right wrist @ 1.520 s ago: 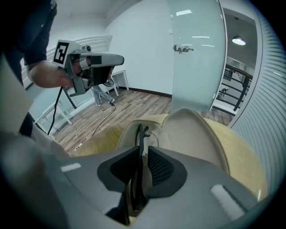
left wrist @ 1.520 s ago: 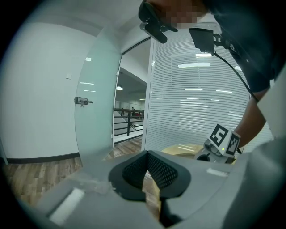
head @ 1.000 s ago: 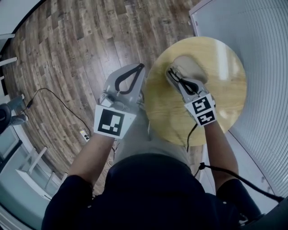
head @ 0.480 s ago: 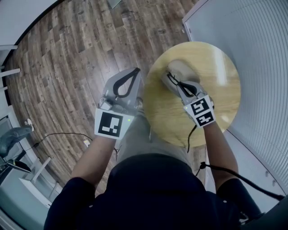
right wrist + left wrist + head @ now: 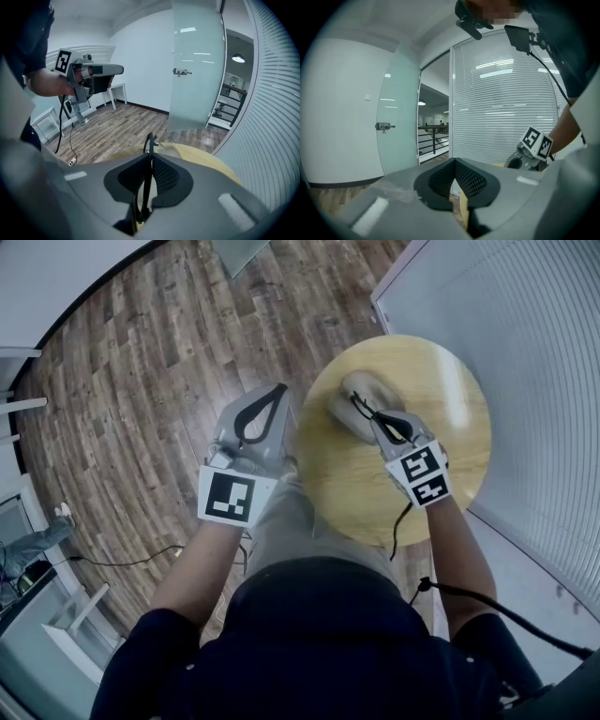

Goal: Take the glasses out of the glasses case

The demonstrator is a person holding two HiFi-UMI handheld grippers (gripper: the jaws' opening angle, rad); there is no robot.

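A round wooden table point(image 5: 441, 390) carries a grey glasses case point(image 5: 357, 388), seen pale past the jaws in the right gripper view as the case point(image 5: 174, 150). My right gripper point(image 5: 362, 407) hangs over the case, shut on the thin black glasses point(image 5: 379, 416). The frame of the glasses point(image 5: 149, 145) stands upright between the pads of my right gripper point(image 5: 150, 158). My left gripper point(image 5: 279, 391) is held over the floor just left of the table. Its tips meet with nothing between them, which also shows in the left gripper view of the left gripper point(image 5: 454, 162).
Wooden plank floor point(image 5: 141, 381) lies left of the table; a white slatted blind wall point(image 5: 525, 324) stands at the right. A frosted glass door point(image 5: 194, 65) stands beyond the table. A black cable point(image 5: 487, 610) trails from my right arm.
Both grippers have risen a little, the right one keeping the glasses pinched above the case. The jaws have not changed.
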